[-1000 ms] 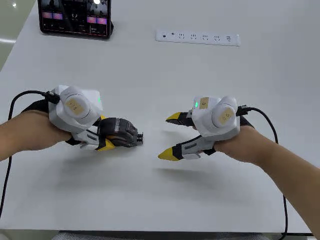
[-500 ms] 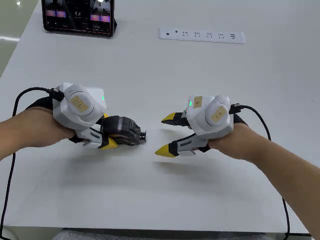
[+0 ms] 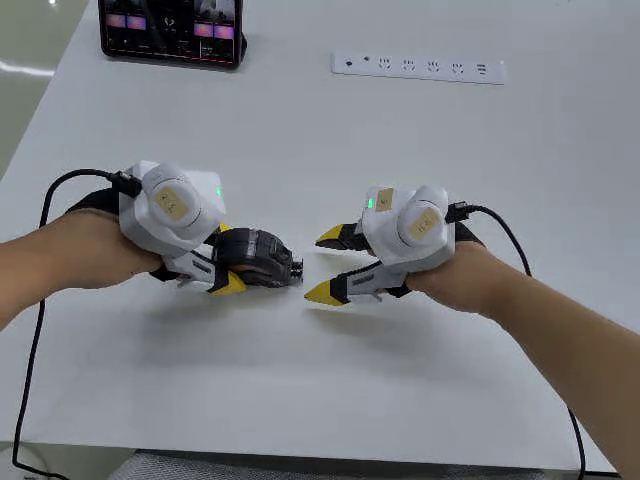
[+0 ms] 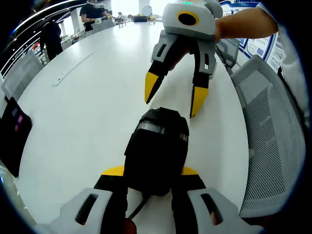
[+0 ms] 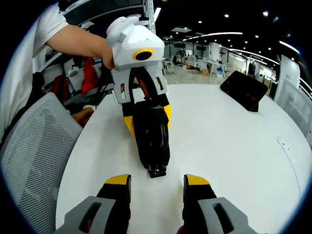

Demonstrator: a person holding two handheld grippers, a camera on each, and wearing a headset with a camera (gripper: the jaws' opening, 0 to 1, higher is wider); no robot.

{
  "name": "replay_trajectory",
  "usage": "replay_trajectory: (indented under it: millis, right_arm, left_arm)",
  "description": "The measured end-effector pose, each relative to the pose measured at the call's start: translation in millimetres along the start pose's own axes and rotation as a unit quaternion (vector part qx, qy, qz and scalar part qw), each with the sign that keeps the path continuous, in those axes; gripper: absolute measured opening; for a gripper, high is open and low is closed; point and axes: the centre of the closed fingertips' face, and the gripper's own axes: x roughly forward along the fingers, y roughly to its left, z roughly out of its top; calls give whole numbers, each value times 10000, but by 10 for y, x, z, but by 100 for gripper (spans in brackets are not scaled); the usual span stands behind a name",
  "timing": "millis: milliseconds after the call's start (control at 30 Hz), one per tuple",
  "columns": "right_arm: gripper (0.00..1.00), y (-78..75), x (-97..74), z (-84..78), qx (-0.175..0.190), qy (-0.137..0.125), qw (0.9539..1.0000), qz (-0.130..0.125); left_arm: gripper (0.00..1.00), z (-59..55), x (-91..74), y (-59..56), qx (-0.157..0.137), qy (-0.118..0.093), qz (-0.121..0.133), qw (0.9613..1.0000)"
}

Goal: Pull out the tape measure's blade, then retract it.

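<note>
The left claw (image 3: 225, 258) is gripping a black tape measure (image 3: 258, 260), its two yellow-tipped jaws pressing on opposite sides of the case. The tape measure is sitting low at the near middle of the white table (image 3: 300, 130), and whether it is touching the surface cannot be told. Its blade is lying wound inside, with only the small end hook (image 5: 157, 170) sticking out toward the right claw (image 3: 320, 266). The right claw is hovering just beside that hook, its jaws standing wide apart and holding nothing, one on each side of the hook without touching it. A white power strip (image 3: 418, 68) and a dark lit screen (image 3: 172, 28) are lying at the table's far edge.
</note>
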Motion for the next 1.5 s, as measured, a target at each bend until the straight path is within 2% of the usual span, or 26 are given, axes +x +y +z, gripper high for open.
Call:
replay_trajectory:
  millis: [500,1133,1500]
  right_arm:
    - [31,-12,127,4,-24,-31,10000,86]
    - [14,-1,188,0,-241,-67,9995,201]
    - [13,-1,221,-1,-251,-91,9994,227]
  left_arm:
    - [30,0,-1,8,14,4,0,10000]
    - [30,-1,1,7,34,7,2,10000]
    - [30,-1,5,8,45,13,11,10000]
